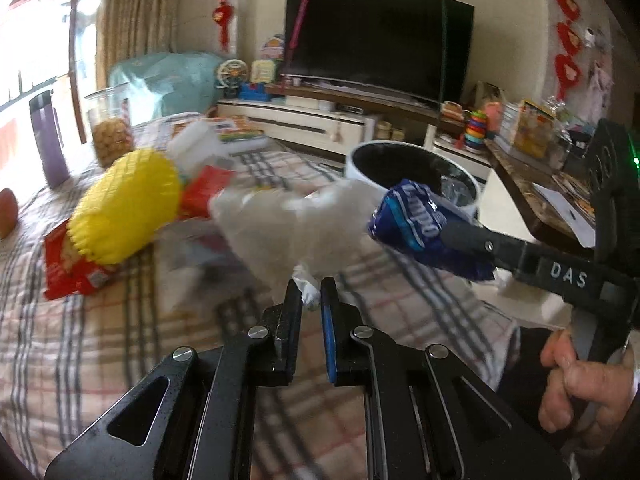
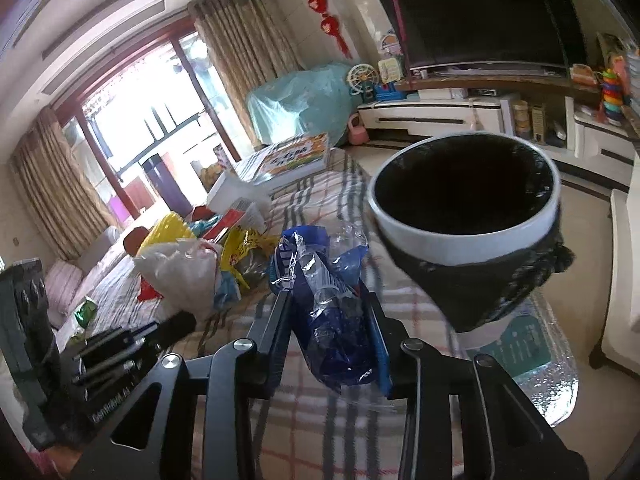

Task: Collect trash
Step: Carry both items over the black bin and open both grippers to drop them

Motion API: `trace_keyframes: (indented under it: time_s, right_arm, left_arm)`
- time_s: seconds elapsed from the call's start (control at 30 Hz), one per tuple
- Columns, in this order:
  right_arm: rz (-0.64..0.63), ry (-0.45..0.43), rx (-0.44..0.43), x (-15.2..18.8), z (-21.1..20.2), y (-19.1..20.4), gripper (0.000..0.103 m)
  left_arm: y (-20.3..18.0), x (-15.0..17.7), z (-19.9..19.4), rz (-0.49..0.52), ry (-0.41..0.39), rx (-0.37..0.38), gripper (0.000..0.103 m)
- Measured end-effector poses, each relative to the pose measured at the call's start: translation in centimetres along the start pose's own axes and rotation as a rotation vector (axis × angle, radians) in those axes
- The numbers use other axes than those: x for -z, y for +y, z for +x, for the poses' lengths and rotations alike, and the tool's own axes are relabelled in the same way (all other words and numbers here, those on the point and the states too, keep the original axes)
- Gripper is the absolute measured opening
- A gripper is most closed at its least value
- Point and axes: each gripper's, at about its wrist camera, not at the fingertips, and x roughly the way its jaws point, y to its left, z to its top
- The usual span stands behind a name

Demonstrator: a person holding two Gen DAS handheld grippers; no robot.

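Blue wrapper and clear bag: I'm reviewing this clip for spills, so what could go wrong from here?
1. The left hand-held gripper pinches only a thin tail of the clear bag; it might slip out.
2. The blue wrapper in the right hand-held gripper is not yet over the bin; released now, it would likely land on the plaid cloth.

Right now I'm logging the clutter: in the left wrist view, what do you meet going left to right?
Purple tumbler → snack jar → yellow foam net → clear plastic bag → blue wrapper → right gripper.
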Motion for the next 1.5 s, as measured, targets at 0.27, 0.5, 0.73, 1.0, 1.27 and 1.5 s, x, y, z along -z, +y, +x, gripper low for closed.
trace_keyframes:
  time_s: [0.27,0.5,0.73,1.0,1.27,1.5]
  right_arm:
    - [0.027,-0.033,0.049,-1.1,-1.5,-2.2,0.035]
    - [0.047,-0.052,0.077,-2.5,-2.0,-4.2,0.035]
    - [0.063,-0.053,0.117,-4.3,-1.6,-6.0,0.035]
    - [0.092,-0.021,0.147,-6.4,-0.2,-8.5,0.035]
    - [0.104,0.012,0.164,-8.0,1.0,-10.4,0.035]
    - [0.120,0.047,0.165,-9.3,2.0,-12.0,0.035]
  left_arm:
    - [-2.4,-1.2,1.3,0.037,0.014,0.057,0.008]
    - [-4.8,-2.6,2.2,0.079,0.011,0.099,0.008]
    - [-6.5,-4.8,4.4,0.096,0.029,0.139,0.008]
    - [-7.0,-7.4,7.5,0.080,0.074,0.168,0.008]
    - [-8.0,-9.4,9.6,0.104,0.106,0.180,0.008]
    - [-9.5,-10.6,11.0,0.147,0.111,0.190,0.006]
